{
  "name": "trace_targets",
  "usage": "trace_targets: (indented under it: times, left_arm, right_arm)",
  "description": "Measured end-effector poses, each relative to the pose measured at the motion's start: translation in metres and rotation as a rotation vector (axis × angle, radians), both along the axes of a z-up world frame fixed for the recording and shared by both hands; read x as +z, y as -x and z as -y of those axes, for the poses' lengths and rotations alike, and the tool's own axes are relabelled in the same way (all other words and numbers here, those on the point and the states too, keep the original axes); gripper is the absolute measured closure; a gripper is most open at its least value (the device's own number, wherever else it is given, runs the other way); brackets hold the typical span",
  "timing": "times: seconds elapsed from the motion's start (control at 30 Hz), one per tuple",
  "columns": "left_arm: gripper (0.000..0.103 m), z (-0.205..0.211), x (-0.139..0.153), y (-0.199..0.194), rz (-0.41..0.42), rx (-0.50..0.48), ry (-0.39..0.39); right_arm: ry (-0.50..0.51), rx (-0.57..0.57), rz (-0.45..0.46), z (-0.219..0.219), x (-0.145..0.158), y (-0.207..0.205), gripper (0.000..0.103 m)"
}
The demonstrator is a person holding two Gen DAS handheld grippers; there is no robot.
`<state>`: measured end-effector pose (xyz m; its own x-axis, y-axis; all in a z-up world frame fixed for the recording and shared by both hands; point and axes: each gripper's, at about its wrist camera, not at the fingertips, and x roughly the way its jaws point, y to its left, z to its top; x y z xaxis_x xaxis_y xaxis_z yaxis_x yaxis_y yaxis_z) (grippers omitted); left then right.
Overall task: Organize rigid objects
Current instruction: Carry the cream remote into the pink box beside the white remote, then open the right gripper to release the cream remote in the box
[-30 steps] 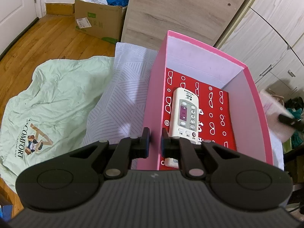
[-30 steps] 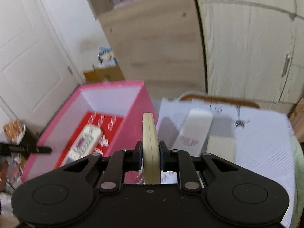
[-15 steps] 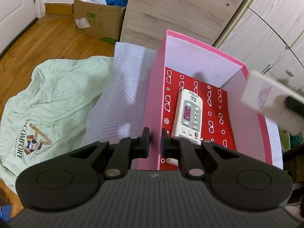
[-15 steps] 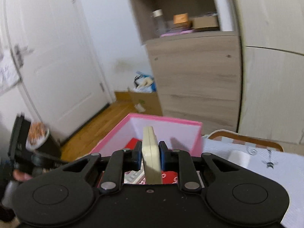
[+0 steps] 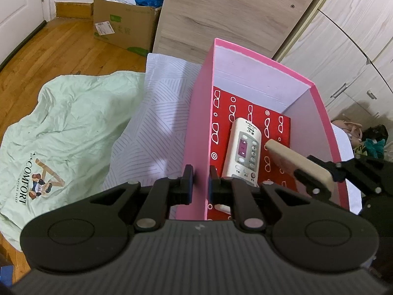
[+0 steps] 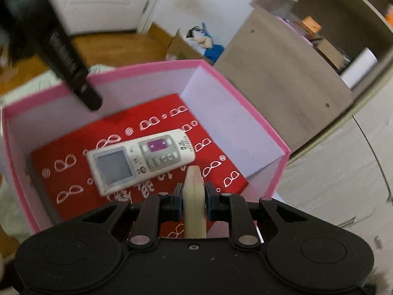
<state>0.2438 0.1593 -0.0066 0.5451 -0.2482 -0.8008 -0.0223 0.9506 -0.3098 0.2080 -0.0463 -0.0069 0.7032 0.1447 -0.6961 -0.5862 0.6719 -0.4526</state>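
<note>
Left wrist view, nearest first: the left gripper (image 5: 199, 182) is clamped on the left wall of the pink box (image 5: 198, 132), one finger outside, one inside. Just right of it, the right gripper (image 5: 316, 172) is closed on a flat beige remote (image 5: 294, 159), holding it tilted over the box's right side, above the red patterned floor. A white air-conditioner remote (image 5: 243, 154) lies flat on that floor, near the beige one's tip. Left of the box, a striped white cloth (image 5: 157, 123) and a pale green quilt (image 5: 61, 123) lie spread. Farther off stands a cardboard carton (image 5: 122, 29) on the wooden floor (image 5: 54, 49).
</note>
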Motion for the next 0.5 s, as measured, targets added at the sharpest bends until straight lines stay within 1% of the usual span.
trace_targets:
  times: [0.17, 0.33, 0.5]
  left_arm:
    - [0.092, -0.001, 0.000, 0.000, -0.001, 0.000, 0.005]
    - [0.092, -0.002, 0.000, 0.001, -0.002, -0.002, 0.010]
    - [0.092, -0.003, 0.000, 0.001, -0.005, -0.001, 0.023]
  right_arm:
    - [-0.018, -0.004, -0.016, -0.003, 0.003, 0.000, 0.081]
    - [-0.016, 0.011, -0.013, -0.010, -0.001, -0.009, 0.079]
    - [-0.093, 0.056, -0.022, -0.012, 0.003, -0.019, 0.079]
